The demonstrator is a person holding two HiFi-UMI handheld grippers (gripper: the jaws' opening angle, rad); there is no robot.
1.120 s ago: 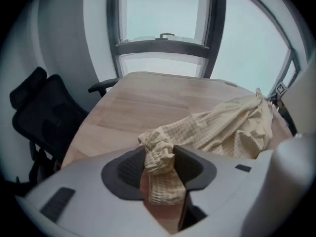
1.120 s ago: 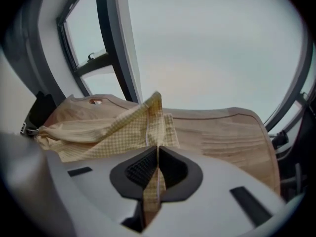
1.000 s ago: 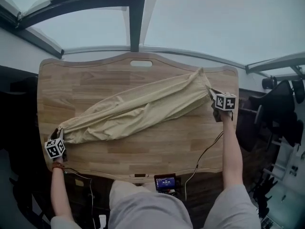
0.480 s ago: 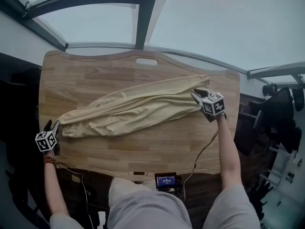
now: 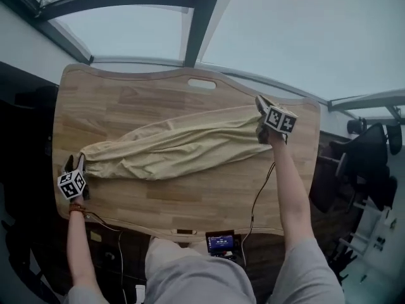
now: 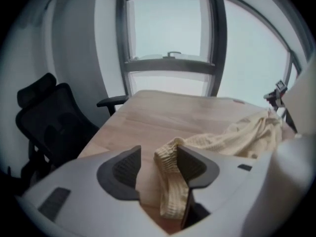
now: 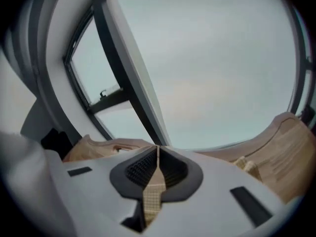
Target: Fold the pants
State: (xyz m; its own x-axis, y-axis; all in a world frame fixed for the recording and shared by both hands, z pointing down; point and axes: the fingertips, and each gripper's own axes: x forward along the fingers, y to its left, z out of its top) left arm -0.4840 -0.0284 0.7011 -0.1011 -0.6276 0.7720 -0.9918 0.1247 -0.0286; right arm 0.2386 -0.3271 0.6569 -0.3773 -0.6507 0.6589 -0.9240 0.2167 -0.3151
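Left hand-held gripper (image 6: 158, 157) was found with its jaws wide, just opened, and the ribbed end of the pants (image 5: 171, 147) lay loose between them, against one pad. Right hand-held gripper (image 7: 157, 154) had just been closed and was clamped on a thin fold of cloth at the other end. The pants were laid stretched out on the table (image 5: 126, 100), their long axis running from the near left edge toward the far right corner. The laying-out step was judged nearly done. A crosswise fold was judged to be called for next, with the right-hand end carried over to the left one and the cloth kept flat.
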